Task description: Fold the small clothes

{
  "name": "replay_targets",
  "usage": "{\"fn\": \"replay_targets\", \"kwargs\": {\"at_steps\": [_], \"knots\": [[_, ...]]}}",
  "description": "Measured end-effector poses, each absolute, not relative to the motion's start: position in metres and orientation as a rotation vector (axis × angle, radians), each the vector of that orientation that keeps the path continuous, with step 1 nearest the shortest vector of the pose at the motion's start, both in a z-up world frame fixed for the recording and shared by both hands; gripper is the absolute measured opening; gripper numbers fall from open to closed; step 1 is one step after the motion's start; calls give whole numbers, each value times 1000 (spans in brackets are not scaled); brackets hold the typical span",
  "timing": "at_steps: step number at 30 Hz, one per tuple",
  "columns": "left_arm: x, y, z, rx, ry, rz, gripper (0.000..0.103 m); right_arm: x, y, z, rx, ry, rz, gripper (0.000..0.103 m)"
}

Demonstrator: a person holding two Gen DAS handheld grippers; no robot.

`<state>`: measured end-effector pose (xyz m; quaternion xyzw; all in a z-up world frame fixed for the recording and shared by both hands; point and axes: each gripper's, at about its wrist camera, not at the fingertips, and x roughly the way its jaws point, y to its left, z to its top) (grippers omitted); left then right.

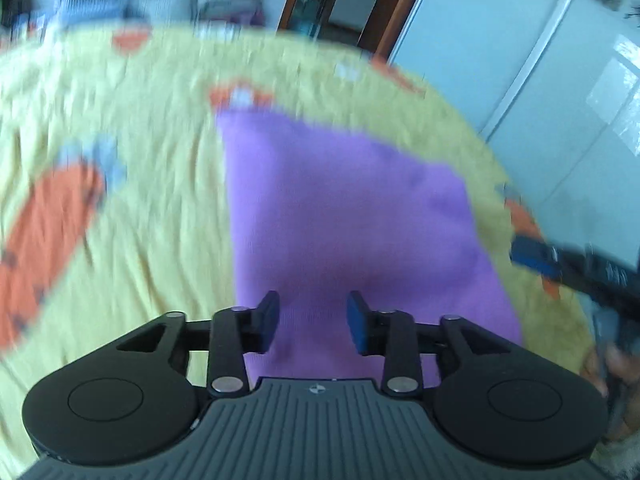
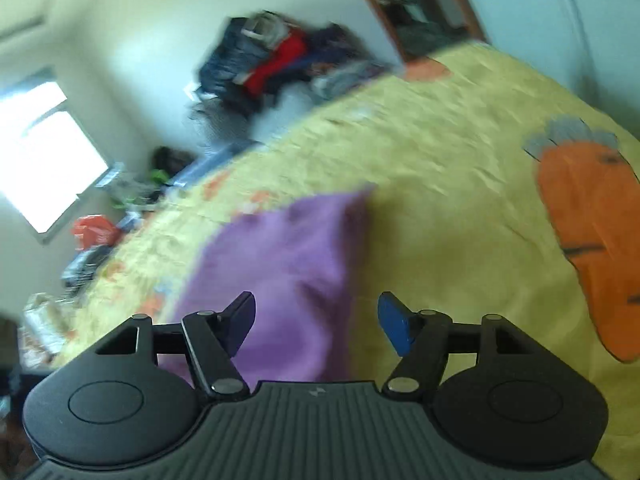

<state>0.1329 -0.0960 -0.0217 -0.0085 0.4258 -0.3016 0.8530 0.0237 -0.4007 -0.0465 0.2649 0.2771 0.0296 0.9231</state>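
— What sort of place is this?
— A home bedroom: a bed under a yellow carrot-print bedspread (image 2: 460,168), a heap of clothes (image 2: 280,64) at eleven o'clock against the wall.
— Anything else?
— A bright window (image 2: 44,152) at nine, a wood-framed doorway (image 2: 420,4) at one.

A yellow bedspread (image 2: 440,168) with carrot prints (image 2: 592,240); beyond, seemingly piled clothes (image 2: 276,64).

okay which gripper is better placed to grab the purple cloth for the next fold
Left, probably. The left gripper is open, centred over the purple cloth. The right gripper, also open, straddles the cloth's edge, half over the yellow bedspread.
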Motion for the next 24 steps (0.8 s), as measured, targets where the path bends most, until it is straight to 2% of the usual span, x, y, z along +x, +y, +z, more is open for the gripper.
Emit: {"fn": "replay_targets", "kwargs": {"at_steps": [2,3,5,10,12,13,16,17,19,22,24], "knots": [[152,-104,-12,-35,881,-655,57,23,-386,-42,497,569,134,68],[162,-112,-10,-23,863,-661,58,23,-379,-43,493,578,165,68],[180,-130,-10,6,826,-637,57,28,-367,-51,465,624,203,68],[228,-165,-32,-30,880,-633,57,42,-366,-76,421,686,167,66],[239,-176,-49,13,934,-590,52,46,-375,-86,405,687,129,64],[239,-178,-51,35,896,-585,52,47,-381,-85,446,688,137,63],[229,-181,-42,77,893,-562,54,42,-385,-68,462,663,148,66],[228,-179,-38,62,898,-562,58,40,-389,-62,474,645,140,75],[226,-172,-31,32,906,-551,60,42,-402,-55,503,622,124,85],[220,-164,-25,30,897,-532,65,55,-426,-59,569,647,116,85],[219,-159,-23,53,886,-502,72,66,-439,-67,602,671,113,85]]}}
